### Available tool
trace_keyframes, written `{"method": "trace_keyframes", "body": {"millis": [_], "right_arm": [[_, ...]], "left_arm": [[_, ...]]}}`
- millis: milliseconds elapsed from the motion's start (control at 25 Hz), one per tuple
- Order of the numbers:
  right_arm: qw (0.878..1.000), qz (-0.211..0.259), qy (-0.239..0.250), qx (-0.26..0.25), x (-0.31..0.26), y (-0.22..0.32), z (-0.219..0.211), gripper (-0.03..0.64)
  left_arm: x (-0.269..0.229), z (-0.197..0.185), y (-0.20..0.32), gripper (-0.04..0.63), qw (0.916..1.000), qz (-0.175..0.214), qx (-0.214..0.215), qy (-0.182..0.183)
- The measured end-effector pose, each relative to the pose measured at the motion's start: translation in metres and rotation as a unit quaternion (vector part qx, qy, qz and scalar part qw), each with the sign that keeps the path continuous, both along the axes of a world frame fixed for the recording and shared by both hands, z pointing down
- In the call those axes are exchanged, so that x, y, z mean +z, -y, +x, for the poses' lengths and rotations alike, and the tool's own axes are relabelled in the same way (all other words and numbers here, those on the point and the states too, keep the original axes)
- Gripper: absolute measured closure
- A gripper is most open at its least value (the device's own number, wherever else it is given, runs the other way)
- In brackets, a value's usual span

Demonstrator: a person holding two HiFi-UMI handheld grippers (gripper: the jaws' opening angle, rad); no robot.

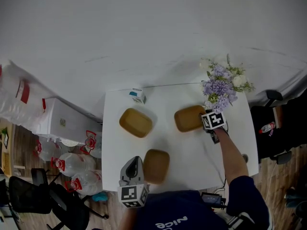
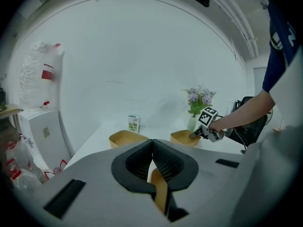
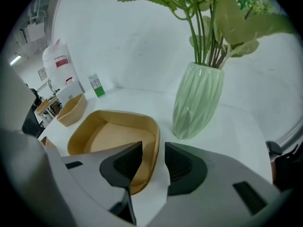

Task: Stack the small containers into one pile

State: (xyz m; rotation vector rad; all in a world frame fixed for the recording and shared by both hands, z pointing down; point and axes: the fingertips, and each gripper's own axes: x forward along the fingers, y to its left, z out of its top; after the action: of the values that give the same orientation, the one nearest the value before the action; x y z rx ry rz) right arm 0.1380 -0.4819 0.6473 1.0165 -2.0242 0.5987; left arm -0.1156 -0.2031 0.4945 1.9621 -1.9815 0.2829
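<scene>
Right tool (image 3: 153, 150): jaws moderately apart, straddling the near wall of the right container (image 3: 106, 134). One jaw is inside the tray, the other outside over the table (image 1: 192, 152). The rim sits in the gap and neither pad presses it.

That container stands just beside the green vase (image 3: 198, 98).

Left tool (image 2: 152, 143): jaws closed tip to tip, with a thin tan wall of the near container (image 1: 156, 166) pinched in the slot below. This container sits at the table's near edge.

The third container (image 1: 135, 122) sits apart at far left, near a small carton (image 1: 138, 96).

No containers stacked.
</scene>
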Motion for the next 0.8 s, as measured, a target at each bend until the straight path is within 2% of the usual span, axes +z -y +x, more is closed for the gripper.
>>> {"method": "trace_keyframes", "body": {"millis": [200,360,480,800], "right_arm": [[1.000,-0.019,-0.007,-0.003,-0.001,-0.004,-0.003,0.472],[1.000,-0.017,-0.018,0.005,-0.006,-0.004,-0.001,0.549],[1.000,-0.012,-0.018,0.013,-0.007,-0.003,-0.001,0.555],[0.999,0.001,0.032,0.044,-0.028,0.000,-0.005,0.561]], "left_arm": [[-0.001,-0.005,0.002,0.577,1.0000,0.001,-0.003,0.005],[0.001,-0.011,0.001,0.577,0.9999,-0.002,-0.008,0.006],[0.002,-0.014,-0.001,0.577,0.9999,-0.004,-0.011,0.005],[0.003,-0.016,-0.004,0.577,0.9999,-0.001,-0.008,0.008]]}}
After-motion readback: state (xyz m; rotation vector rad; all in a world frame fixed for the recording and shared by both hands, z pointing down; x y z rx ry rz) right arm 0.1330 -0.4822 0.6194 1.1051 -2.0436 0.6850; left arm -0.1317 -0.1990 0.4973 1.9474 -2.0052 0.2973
